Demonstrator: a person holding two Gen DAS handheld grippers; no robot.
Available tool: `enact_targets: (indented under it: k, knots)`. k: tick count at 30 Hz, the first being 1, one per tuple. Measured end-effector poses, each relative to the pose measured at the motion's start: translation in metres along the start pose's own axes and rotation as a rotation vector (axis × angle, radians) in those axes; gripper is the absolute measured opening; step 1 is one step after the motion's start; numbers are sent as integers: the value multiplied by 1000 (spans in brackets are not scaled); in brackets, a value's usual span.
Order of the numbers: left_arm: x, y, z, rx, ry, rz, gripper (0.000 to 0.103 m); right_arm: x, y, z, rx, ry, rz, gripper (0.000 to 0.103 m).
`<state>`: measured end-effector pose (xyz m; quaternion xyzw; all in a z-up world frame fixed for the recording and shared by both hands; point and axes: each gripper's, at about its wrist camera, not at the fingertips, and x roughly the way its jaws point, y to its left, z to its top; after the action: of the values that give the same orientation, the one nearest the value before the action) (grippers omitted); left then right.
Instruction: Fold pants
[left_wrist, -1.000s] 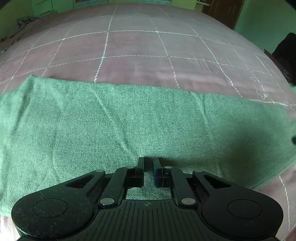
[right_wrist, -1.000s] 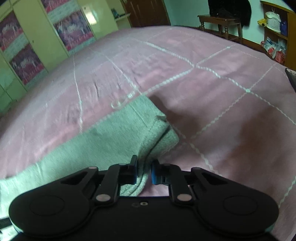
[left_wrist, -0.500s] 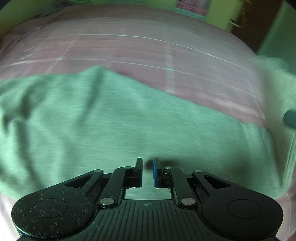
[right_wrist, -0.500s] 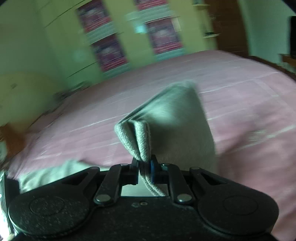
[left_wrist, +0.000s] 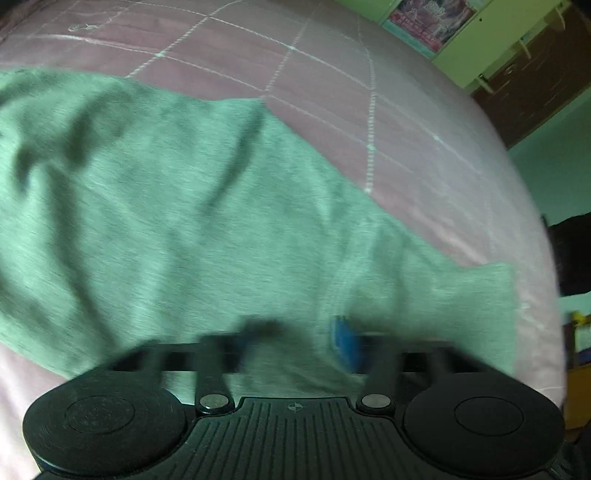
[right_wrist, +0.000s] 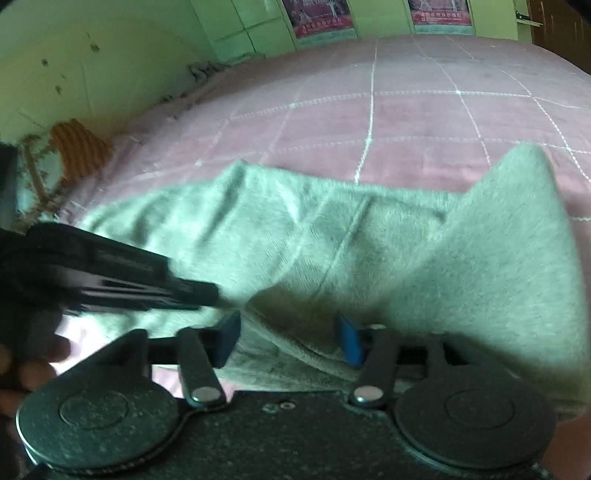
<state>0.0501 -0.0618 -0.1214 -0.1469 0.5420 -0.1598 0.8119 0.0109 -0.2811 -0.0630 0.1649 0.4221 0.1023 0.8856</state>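
Both grippers have just been opening. A second ago each one pinched the green pants (left_wrist: 207, 221) — now the left gripper (left_wrist: 299, 341) has its fingers wide apart, with cloth under the gap but not squeezed. The right gripper (right_wrist: 288, 341) also stands with its blue pads apart; a thick edge of cloth lies between them, loose. The pants rest on the pink bed (right_wrist: 406, 110), and one end is now turned over onto the rest, where before they lay as one long strip. So a fold looks done — the next job is likely to smooth it or fold again.
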Motion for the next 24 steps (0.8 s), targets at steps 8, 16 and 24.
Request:
enact_targets:
  k: [8, 16, 24]
  knots:
    - [8, -22, -13, -30, 7, -90, 84, -64, -41, 13, 76, -172, -55, 57]
    - [40, -25, -29, -105, 26, -108, 20, -86, -75, -3, 171, -235, -118, 53]
    - [-38, -31, -6, -13, -216, -156, 17, -81, -98, 2, 229, -277, -227, 45]
